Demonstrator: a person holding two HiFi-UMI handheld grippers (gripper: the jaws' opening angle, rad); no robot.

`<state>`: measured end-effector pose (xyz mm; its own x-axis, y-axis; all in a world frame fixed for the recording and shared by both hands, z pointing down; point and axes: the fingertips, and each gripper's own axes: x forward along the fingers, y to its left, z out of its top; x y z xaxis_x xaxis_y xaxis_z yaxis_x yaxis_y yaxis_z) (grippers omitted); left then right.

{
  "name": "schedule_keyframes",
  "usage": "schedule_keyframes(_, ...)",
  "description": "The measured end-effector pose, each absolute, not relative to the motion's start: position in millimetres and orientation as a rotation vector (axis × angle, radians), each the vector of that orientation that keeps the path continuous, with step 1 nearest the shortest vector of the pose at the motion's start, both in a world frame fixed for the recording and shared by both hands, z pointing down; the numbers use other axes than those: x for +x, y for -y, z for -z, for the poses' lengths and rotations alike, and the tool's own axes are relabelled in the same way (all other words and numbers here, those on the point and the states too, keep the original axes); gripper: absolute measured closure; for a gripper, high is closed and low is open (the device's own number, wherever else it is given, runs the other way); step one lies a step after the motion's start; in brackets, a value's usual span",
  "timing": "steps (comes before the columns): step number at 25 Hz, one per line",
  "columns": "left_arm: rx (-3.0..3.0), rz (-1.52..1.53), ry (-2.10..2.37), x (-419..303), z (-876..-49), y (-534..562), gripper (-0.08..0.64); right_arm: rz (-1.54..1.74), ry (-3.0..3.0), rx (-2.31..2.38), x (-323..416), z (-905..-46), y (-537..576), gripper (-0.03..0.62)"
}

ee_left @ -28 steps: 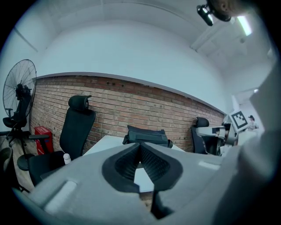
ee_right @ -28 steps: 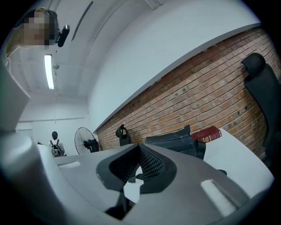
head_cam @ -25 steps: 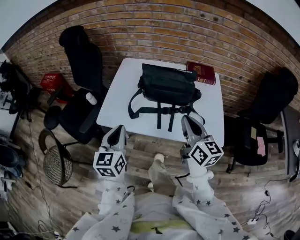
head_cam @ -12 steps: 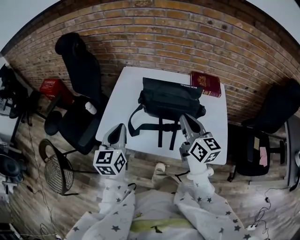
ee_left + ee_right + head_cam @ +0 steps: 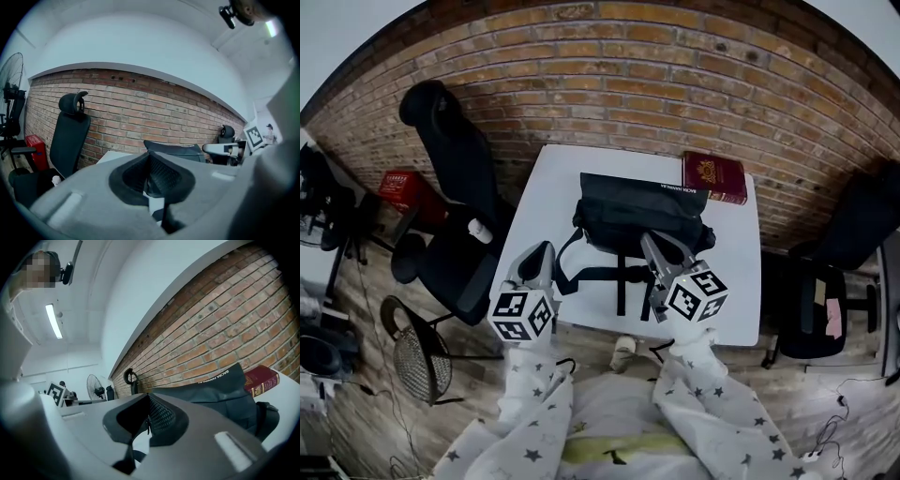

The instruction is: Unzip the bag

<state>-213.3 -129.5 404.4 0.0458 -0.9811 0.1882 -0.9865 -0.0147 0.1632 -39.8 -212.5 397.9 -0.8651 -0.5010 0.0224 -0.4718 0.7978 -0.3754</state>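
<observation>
against brick wall (image 5: pixel 609 66), white table (image 5: pixel 741 291)

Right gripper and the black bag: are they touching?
Cannot tell. In the head view the right gripper overlaps the black bag; the right gripper view shows shut, empty jaws with the bag beyond, but no plain contact or gap.

Left of bag: bare strip of white table (image 5: pixel 534 202) runs along the bag (image 5: pixel 637 211); free to pass
Right of bag: bare strip too; red book (image 5: pixel 714 177) fills the far corner
Near edge: straps (image 5: pixel 617 277) trail across the tabletop
Far edge: brick wall (image 5: pixel 609 84) directly behind
Sides: black chair (image 5: pixel 450 155) just beside the table's left; second chair (image 5: pixel 814 305) near its right
</observation>
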Motion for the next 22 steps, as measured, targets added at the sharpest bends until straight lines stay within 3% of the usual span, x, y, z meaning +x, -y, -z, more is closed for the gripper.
schedule_keyframes(12,2.171,-0.112,1.854,-232.2,-418.9,181.4,0.561,0.686,-3.040,-0.672,-108.0,-445.1,205.9,0.581)
schedule_keyframes(22,2.291,-0.194,1.636,-224.8,-433.5,224.5,0.515,0.863,-3.014,-0.763,-141.0,-486.7,208.8,0.506)
